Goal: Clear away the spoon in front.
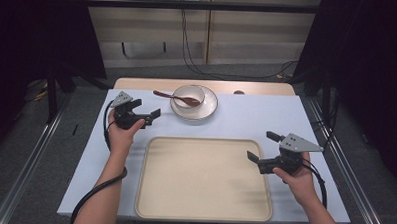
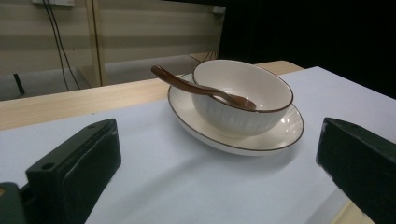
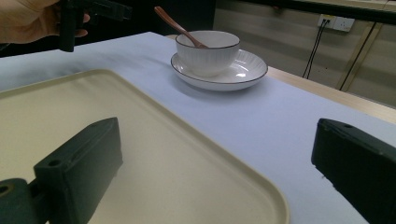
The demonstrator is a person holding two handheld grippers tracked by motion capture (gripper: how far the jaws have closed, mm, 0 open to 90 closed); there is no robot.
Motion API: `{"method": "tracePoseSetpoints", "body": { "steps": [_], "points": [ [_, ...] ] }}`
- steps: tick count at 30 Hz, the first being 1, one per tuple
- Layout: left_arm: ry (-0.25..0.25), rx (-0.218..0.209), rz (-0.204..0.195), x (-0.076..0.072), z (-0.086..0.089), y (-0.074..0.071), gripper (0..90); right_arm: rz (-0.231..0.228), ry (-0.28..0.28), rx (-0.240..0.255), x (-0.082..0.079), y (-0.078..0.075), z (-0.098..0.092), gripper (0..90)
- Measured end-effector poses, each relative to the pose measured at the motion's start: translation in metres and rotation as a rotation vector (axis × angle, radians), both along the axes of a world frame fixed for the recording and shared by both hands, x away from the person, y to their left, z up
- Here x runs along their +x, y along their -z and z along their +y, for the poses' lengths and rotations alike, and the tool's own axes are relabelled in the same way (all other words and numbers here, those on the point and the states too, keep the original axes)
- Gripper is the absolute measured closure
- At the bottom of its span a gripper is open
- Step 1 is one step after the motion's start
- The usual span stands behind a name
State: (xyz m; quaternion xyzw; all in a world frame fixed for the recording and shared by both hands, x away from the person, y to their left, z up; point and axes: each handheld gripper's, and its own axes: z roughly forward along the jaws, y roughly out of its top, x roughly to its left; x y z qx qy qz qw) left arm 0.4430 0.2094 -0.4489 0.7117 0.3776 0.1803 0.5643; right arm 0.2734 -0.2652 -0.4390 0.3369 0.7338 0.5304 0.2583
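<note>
High view. The left hand-held gripper hovered over the pale blue cover of the bench, jaws spread wide and empty, aimed toward the bowl just beside it. The bowl stood upright on a plate at the far middle of the bench. A brown spoon lay across the bowl, its long axis running left to right: scoop inside, handle passing over the left rim and ending beyond the plate's edge. The right hand-held gripper was held at the right edge of the cream tray, jaws wide, holding nothing, and well apart from the bowl.

Left gripper view. The bowl was white with fine vertical ribbing on its outer wall and a thin dark line at the rim; the plate carried the same dark edge. The spoon rested on the near rim, handle tilted upward to the left. Both black jaws stood far apart, the bowl between them and farther off.

Right gripper view. The tray lay under the wide-set jaws. Beyond it stood the bowl on its plate, the spoon rising leftward toward the left hand-held gripper.
</note>
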Motion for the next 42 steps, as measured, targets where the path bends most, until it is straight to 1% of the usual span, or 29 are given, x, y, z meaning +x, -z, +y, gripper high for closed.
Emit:
{"method": "tracePoseSetpoints", "body": {
  "steps": [1,3,4,5,6,11,12,14,16,17,18,20,21,22,24,25,26,29,32,33,34,36,37,38,39,42],
  "points": [
    [-0.002,0.003,-0.002,0.002,-0.002,0.000,0.0,0.005,-0.005,0.001,0.000,0.000,-0.001,1.5],
    [-0.005,-0.003,-0.003,0.003,-0.003,0.001,0.0,-0.001,0.004,-0.002,0.000,0.000,0.000,1.5],
    [-0.014,0.004,0.005,0.006,-0.005,0.002,0.0,-0.002,0.007,0.000,0.000,0.000,0.000,1.6],
    [-0.014,0.004,0.005,0.006,-0.005,0.002,0.0,-0.002,0.007,0.000,0.000,0.000,0.000,1.6],
    [-0.029,0.018,0.012,0.008,-0.008,0.003,0.0,-0.003,0.008,0.000,0.000,0.000,-0.001,1.6],
    [-0.038,0.016,0.014,0.012,-0.011,0.005,0.0,0.002,0.009,0.005,0.000,0.000,0.000,1.6],
    [-0.051,0.025,0.018,0.014,-0.014,0.005,0.1,-0.001,0.007,-0.001,0.000,0.000,0.000,1.7],
    [-0.051,0.029,0.021,0.016,-0.015,0.005,0.1,-0.001,0.007,-0.001,0.000,0.000,0.000,1.8],
    [-0.069,0.012,0.025,0.019,-0.018,0.005,0.5,-0.001,0.009,0.001,0.000,0.000,0.000,1.8],
    [-0.069,0.012,0.025,0.019,-0.018,0.005,0.9,0.002,-0.003,0.003,0.000,0.000,0.000,1.8],
    [-0.083,-0.011,0.036,0.020,-0.021,0.005,1.2,-0.003,0.008,0.004,0.000,0.000,0.000,1.7],
    [-0.077,-0.015,0.036,0.021,-0.021,0.006,2.0,-0.003,0.009,0.005,0.000,0.000,0.000,1.7],
    [-0.081,-0.016,0.036,0.021,-0.022,0.007,3.6,-0.003,0.004,0.006,0.000,-0.001,-0.001,1.8],
    [-0.096,-0.007,0.035,0.021,-0.022,0.008,5.1,0.000,0.007,0.005,0.000,-0.001,-0.001,1.7],
    [-0.106,-0.032,0.042,0.022,-0.022,0.010,7.3,-0.001,0.004,0.008,0.000,0.000,-0.001,1.8],
    [-0.113,-0.030,0.040,0.023,-0.022,0.010,9.4,-0.002,0.007,0.008,0.000,-0.001,0.000,1.7],
    [-0.117,-0.044,0.032,0.024,-0.023,0.010,13.4,0.000,0.005,0.009,0.000,-0.001,0.000,1.7],
    [-0.116,-0.048,0.030,0.026,-0.023,0.010,17.5,0.001,0.007,0.007,0.000,-0.001,0.000,1.8],
    [-0.126,-0.052,0.032,0.029,-0.025,0.009,22.1,0.001,0.007,0.005,0.000,0.000,-0.001,1.8],
    [-0.124,-0.058,0.029,0.030,-0.026,0.009,22.1,0.001,0.010,0.008,0.000,-0.001,-0.001,1.8],
    [-0.130,-0.054,0.033,0.032,-0.028,0.009,25.4,0.002,0.009,0.009,0.000,-0.001,-0.001,1.8],
    [-0.120,-0.053,0.036,0.033,-0.029,0.009,27.1,0.002,0.008,0.007,0.000,-0.001,-0.001,1.8],
    [-0.123,-0.052,0.039,0.034,-0.031,0.009,29.3,0.001,0.006,0.005,0.000,-0.001,-0.001,1.8],
    [-0.124,-0.043,0.038,0.034,-0.032,0.009,32.4,0.003,0.004,0.006,0.000,-0.001,-0.002,1.7],
    [-0.127,-0.038,0.038,0.035,-0.033,0.009,32.4,0.003,0.004,0.006,0.000,-0.001,-0.002,1.7],
    [-0.129,-0.053,0.041,0.036,-0.036,0.011,38.8,0.003,0.004,0.006,0.000,-0.001,-0.002,1.7]
  ]
}}
